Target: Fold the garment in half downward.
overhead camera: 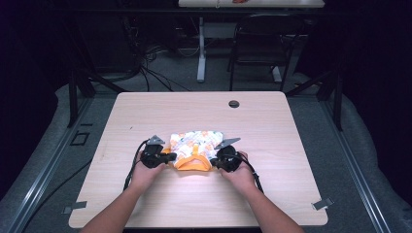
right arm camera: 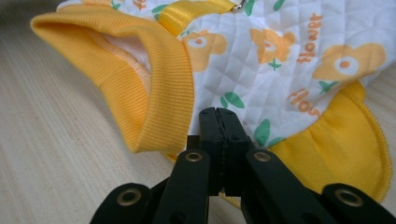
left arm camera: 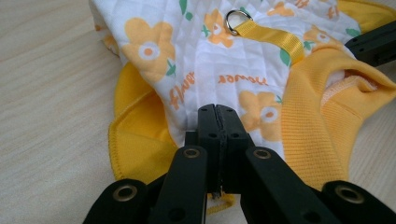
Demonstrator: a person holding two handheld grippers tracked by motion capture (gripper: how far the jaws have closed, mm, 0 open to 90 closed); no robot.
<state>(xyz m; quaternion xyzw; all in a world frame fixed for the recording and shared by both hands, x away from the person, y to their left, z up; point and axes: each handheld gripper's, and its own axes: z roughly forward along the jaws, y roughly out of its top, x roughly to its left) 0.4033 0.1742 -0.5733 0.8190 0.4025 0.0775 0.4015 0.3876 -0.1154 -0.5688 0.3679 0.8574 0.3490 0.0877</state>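
Small quilted garment (overhead camera: pixel 195 148) lying flat near the middle of the tabletop (overhead camera: pixel 145 109), a little toward the near edge, white with orange flowers and yellow ribbed trim. Left tool (left arm camera: pixel 218 112) pinched tight on the garment's near left edge, just where white quilting meets the yellow hem; right tool (right arm camera: pixel 218 114) clamped the same way on the near right edge, beside the ribbed yellow opening (right arm camera: pixel 154 88). Yellow strap with its metal ring (left arm camera: pixel 237 21) resting on top of the fabric, far of the left tool. Probably a spreading or folding step in hand (both corners already gripped), so best done by lifting both sides together, evenly and low, keeping the cloth taut between the tools without stretching the trim, and watching for the strap ring snagging or the ribbed collar flopping under. Left hand (overhead camera: pixel 145 172) and right hand (overhead camera: pixel 241 174) set close on either side of the garment, forearms coming in from the near edge and angling inward, wrists low and roughly level, tools pointing inward and slightly far, toward each other.
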